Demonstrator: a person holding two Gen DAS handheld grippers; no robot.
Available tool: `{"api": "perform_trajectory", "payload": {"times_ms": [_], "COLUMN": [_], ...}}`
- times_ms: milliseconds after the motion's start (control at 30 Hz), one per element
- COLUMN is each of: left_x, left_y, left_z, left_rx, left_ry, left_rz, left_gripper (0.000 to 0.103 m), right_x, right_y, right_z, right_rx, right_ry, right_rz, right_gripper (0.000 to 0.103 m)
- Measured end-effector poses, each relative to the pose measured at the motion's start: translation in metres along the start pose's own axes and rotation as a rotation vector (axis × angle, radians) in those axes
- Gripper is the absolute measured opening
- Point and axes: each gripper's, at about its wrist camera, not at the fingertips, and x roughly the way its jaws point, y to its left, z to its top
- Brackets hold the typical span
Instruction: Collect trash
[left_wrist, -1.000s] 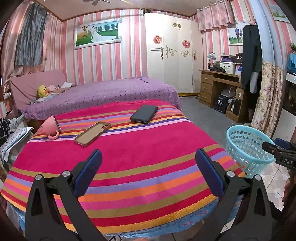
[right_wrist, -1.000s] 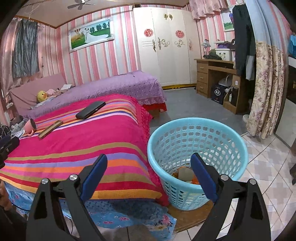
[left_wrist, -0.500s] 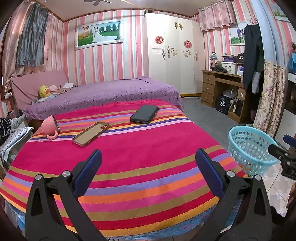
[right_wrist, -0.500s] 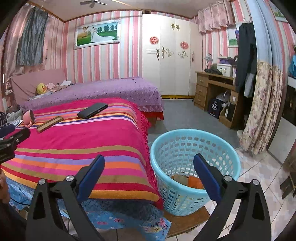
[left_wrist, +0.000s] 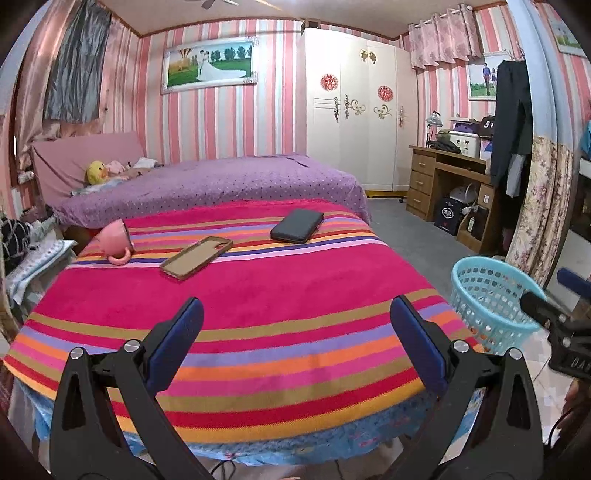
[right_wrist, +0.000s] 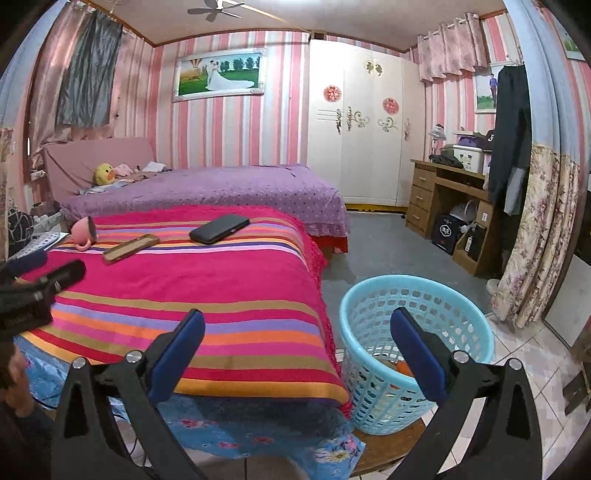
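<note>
A light blue plastic basket stands on a low wooden stool right of the table; orange and pale items lie in its bottom. It also shows in the left wrist view. My right gripper is open and empty, held back from the table corner and the basket. My left gripper is open and empty over the near edge of the striped tablecloth.
On the cloth lie a pink mug on its side, a brown phone case and a black wallet-like case. A purple bed is behind, a wardrobe and wooden desk at the back right.
The right gripper has drawn back and up from the basket, so the basket looks smaller and lower. The left view has shifted slightly back and left. Both stay open.
</note>
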Motion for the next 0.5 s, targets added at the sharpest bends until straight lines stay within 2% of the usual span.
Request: {"api": "perform_trajectory", "payload": {"times_ms": [67,233,500], "left_x": [-0.007,-0.015,-0.024], "left_y": [0.0,0.004,0.012], "left_z": [-0.003,-0.001,-0.007], "left_rx": [0.02,0.025,0.026], "left_ry": [-0.018,-0.038,-0.041], "left_rz": [0.015,0.023,0.039], "left_gripper": [0.098,0.098,0.098], "right_x": [-0.006,-0.023,-0.032], "right_y": [0.001,0.011,0.04], "right_z": [0.003,0.01,0.02], "right_rx": [0.051,0.084,0.041], "right_ry": [0.004,-0.007,-0.022], "right_rz": [0.045,0.071,0.111], "right_gripper": [0.098,0.098,0.098]}}
